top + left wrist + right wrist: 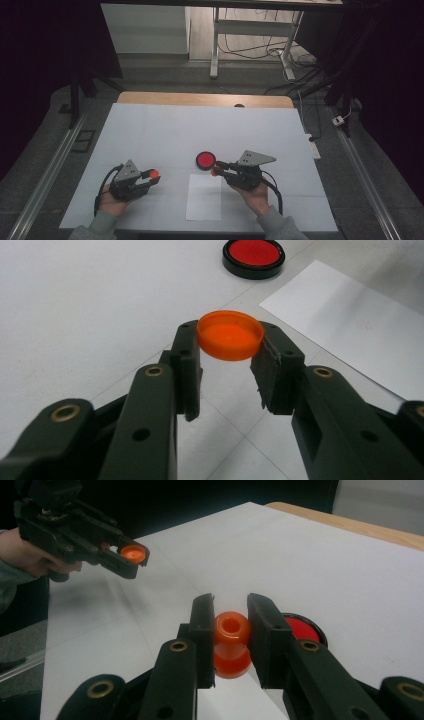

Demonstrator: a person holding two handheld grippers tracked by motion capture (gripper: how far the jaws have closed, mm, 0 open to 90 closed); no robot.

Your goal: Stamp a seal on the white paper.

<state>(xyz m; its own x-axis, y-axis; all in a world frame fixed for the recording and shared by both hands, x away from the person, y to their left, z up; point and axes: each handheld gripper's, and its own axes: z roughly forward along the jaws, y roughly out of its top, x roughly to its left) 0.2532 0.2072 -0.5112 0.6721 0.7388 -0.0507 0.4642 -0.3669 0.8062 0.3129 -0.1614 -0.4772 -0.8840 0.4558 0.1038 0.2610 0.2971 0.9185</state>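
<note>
My left gripper is shut on a small orange cap, pinched hollow side up between the two black pads above the white table cover. In the right gripper view the same gripper and its orange cap show at the upper left. My right gripper is shut on a small orange bottle, whose open mouth faces the camera. In the high view the right gripper sits just right of centre with the orange bottle at its tip. A red disc in a black rim lies on the table beside it.
A white sheet of paper lies near the front edge between my hands. The white table cover stretches back to a wooden table edge. Beyond it are desk legs and cables on the floor.
</note>
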